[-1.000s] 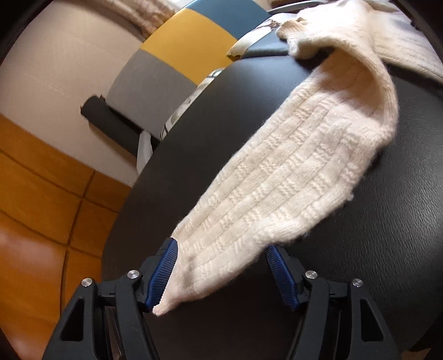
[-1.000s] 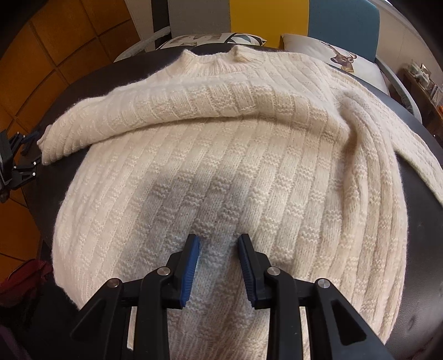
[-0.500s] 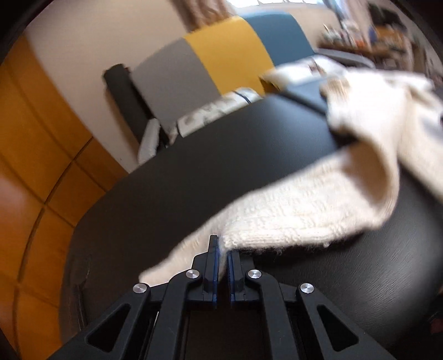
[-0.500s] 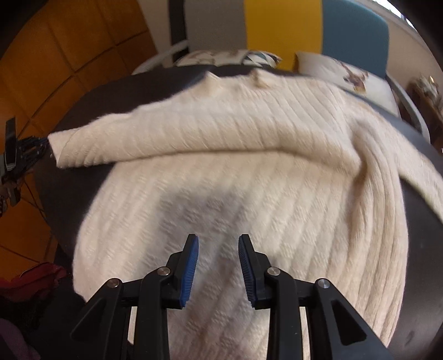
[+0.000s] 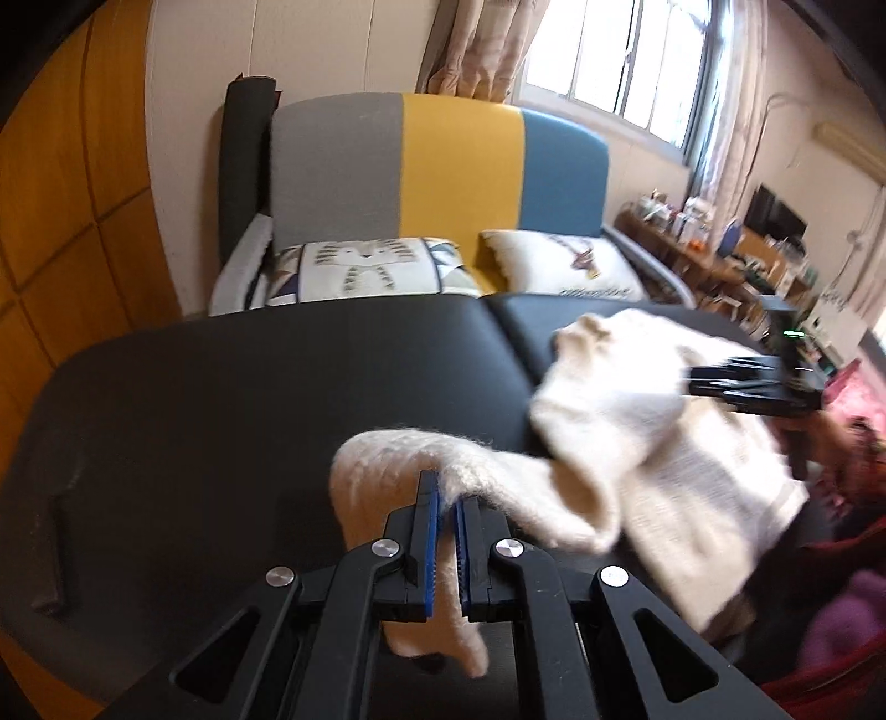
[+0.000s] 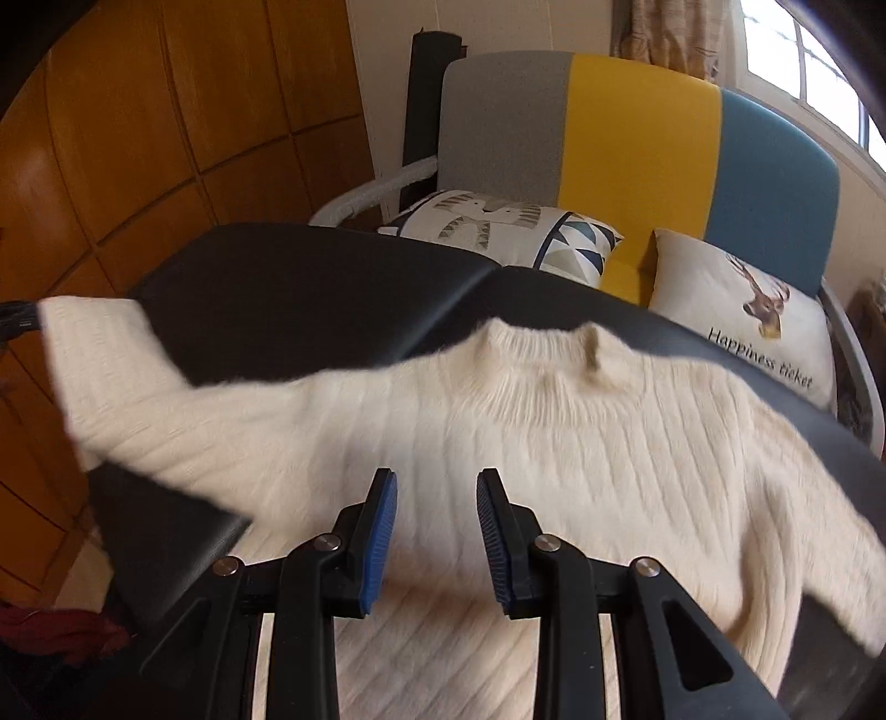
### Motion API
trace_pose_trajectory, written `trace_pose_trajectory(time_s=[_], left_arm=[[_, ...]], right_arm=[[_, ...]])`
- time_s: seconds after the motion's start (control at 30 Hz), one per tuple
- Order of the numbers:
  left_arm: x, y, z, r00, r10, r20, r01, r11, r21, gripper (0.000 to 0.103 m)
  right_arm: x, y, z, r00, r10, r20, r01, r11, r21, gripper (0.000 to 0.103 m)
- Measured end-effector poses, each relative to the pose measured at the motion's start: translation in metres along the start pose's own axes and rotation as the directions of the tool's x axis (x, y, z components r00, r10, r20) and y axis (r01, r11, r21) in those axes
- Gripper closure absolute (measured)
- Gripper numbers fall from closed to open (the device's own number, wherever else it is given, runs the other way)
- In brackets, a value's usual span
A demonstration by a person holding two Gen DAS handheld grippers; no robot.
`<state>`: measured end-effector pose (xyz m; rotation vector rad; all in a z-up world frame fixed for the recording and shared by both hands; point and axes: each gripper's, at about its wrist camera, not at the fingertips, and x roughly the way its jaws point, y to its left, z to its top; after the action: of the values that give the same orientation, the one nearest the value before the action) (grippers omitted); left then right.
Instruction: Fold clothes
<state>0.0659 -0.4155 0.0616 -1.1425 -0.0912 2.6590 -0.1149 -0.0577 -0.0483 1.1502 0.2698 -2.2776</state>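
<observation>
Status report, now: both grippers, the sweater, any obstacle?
Left gripper shut on sweater sleeve, lifted. Right gripper open, above sweater, holding nothing. Nothing in the way on black table.

A sunlit living room behind a black table.

The table (image 5: pixel 232 387) stands before a sofa (image 5: pixel 459 160) with a grey, yellow and blue back and two printed cushions (image 6: pixel 515 221). Orange wood panelling (image 6: pixel 166 122) covers the left side beside a cream wall (image 5: pixel 332 50). A curtain (image 5: pixel 470 44) hangs beside a bright window (image 5: pixel 620 61), and cluttered shelves (image 5: pixel 720 243) run along the right.
</observation>
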Motion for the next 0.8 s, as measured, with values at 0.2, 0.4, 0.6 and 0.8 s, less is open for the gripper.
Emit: trace_pose_trajectory(time_s=[0.2, 0.4, 0.6, 0.8], left_arm=[[-0.027, -0.008, 0.011, 0.994, -0.102, 0.030, 0.105, 0.988, -0.116, 0.097], [-0.038, 0.005, 0.017, 0.978, -0.198, 0.061, 0.207, 0.944, -0.258, 0.097], [-0.022, 0.029, 0.017, 0.959, -0.270, 0.083, 0.281, 0.884, -0.374, 0.097], [0.025, 0.067, 0.020, 0.960, -0.278, 0.036, 0.262, 0.846, -0.465, 0.097]], right_arm=[[0.079, 0.009, 0.045, 0.991, 0.002, -0.137, -0.020, 0.991, -0.130, 0.073], [0.133, 0.003, 0.066, 0.977, -0.033, -0.209, 0.002, 0.989, -0.147, 0.073], [0.145, -0.040, 0.086, 0.982, -0.067, -0.178, 0.077, 0.996, 0.051, 0.073], [0.156, -0.076, 0.102, 0.977, -0.163, -0.139, 0.183, 0.972, 0.144, 0.073]])
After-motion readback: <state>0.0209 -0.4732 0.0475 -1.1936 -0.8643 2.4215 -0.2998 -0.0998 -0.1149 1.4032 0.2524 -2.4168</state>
